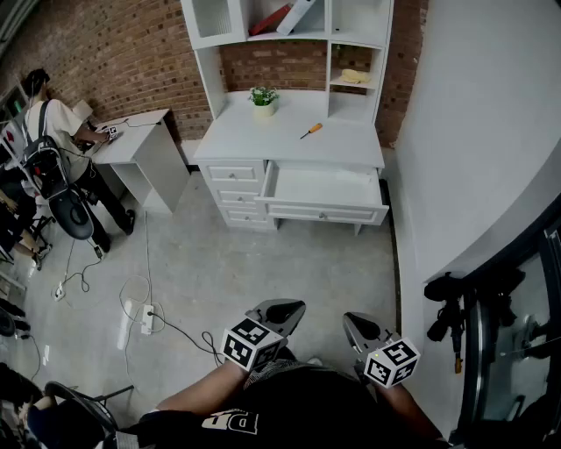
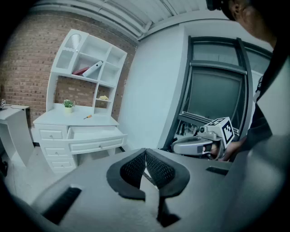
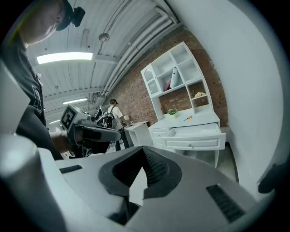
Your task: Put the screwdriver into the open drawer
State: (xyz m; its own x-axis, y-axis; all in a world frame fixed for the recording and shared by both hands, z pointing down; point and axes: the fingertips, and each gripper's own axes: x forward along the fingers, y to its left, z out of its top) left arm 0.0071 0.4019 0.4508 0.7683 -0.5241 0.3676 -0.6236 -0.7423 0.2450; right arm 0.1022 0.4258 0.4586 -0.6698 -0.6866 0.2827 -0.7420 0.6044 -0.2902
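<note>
A screwdriver [image 1: 311,131] with an orange handle lies on the white desk top [image 1: 263,136], far across the room. Below it the wide drawer [image 1: 323,188] stands pulled out and looks empty. The screwdriver [image 2: 87,117] and the open drawer [image 2: 93,133] show small in the left gripper view, and the screwdriver [image 3: 187,118] and drawer [image 3: 195,132] likewise in the right gripper view. My left gripper [image 1: 289,308] and right gripper [image 1: 349,321] are held close to the body, both shut with nothing between the pads, well short of the desk.
A small potted plant [image 1: 263,99] stands on the desk top. A shelf unit [image 1: 289,22] rises above it. A person [image 1: 53,123] sits at a side table [image 1: 131,140] on the left. Cables and a power strip [image 1: 145,317] lie on the floor. A white wall [image 1: 473,131] runs along the right.
</note>
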